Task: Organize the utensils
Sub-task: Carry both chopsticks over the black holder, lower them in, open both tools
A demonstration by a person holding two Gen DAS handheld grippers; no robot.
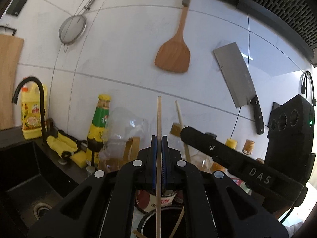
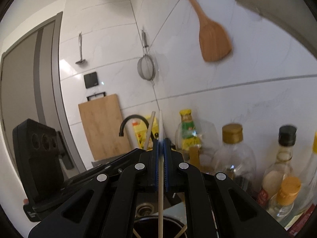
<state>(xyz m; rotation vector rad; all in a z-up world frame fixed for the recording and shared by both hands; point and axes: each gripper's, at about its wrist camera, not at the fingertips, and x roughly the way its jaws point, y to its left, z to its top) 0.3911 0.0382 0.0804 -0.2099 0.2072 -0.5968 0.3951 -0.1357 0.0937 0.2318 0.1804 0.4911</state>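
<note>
Wooden chopstick: slim, pale, straight; pinched upright between the blue ribbed pads of the left tool, long axis vertical, lower end pointing into a dark round holder directly below.

Second chopstick: paler, same form; pinched by the right tool, also upright over the holder's mouth. Both tools stand side by side, equally near; the likely next move is straight down, so each stick's alignment over the opening is what matters.

Holder: dark, cylindrical, already containing a few thin sticks leaning on its rim.

Surroundings: tabletop crowded with glass bottles; black sink with curved tap, left.

Far wall, glossy white tile: wooden spatula, steel cleaver, mesh strainer.
</note>
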